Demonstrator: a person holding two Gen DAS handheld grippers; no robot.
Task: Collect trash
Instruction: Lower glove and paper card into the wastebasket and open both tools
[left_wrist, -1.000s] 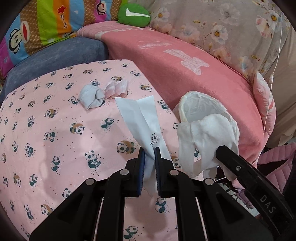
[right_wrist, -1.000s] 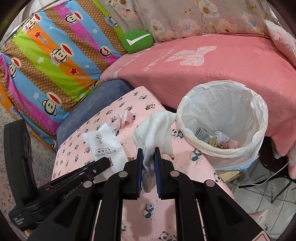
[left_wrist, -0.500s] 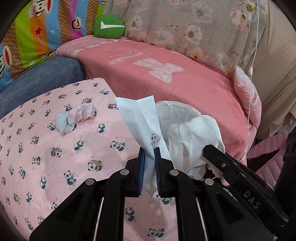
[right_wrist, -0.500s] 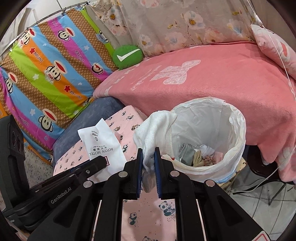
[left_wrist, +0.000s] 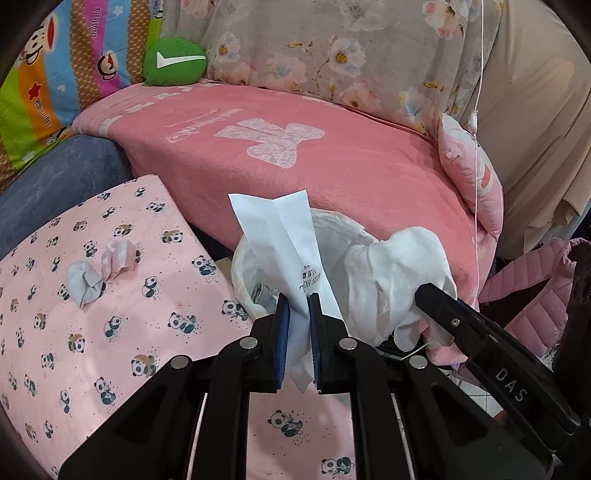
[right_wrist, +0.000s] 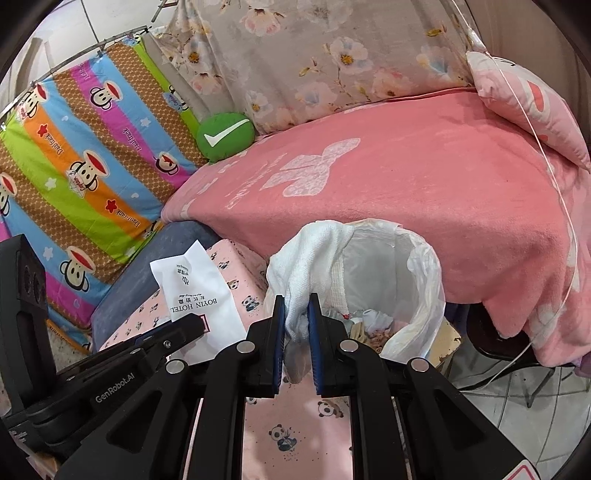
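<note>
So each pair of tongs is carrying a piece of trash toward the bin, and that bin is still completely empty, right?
Not quite: the bin already holds trash. The right wrist view shows crumpled scraps at its bottom. The rest holds: the left tongs grip the hotel paper sleeve, the right tongs the white cloth.

Both cameras ride close behind their jaws, looking forward and down over the panda-print worktop (left_wrist: 92, 332) toward the sofa; both share the lined bin (right_wrist: 424, 280) (each glimpses the other gripper).

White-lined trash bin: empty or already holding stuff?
Already holding trash. The right wrist view shows crumpled scraps at the bottom of the white plastic-lined trash bin, well below the rim.
</note>
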